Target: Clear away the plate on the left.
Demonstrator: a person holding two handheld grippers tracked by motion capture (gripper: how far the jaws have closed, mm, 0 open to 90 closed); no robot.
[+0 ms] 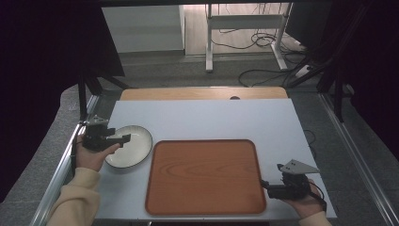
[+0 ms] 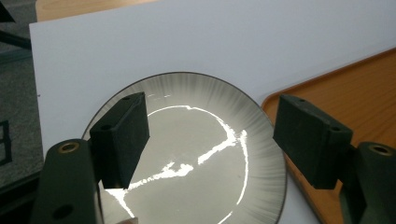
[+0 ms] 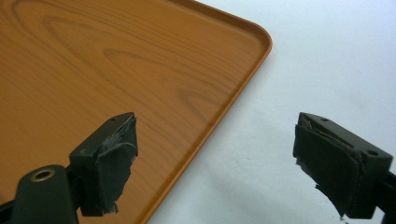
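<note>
**White table, plate at left, tray centre**

The white table (image 1: 202, 120) stands over a grey floor, and a desk frame (image 1: 244, 28) stands beyond it. A wooden tray (image 1: 204, 176) lies at the middle of the near edge, bare.

Your left gripper (image 1: 123, 138) hovers over the plate (image 1: 136, 146), which sits just left of the tray, close to its edge but not on it. In the left gripper view the jaws stand spread wide above the plate (image 2: 196, 154), one over its left part and one past its right rim; neither touches it.

Your right gripper (image 1: 264, 184) sits at the tray's near right corner. In the right gripper view its jaws are spread, straddling the tray (image 3: 93, 60) rim, gripping nothing.
</note>
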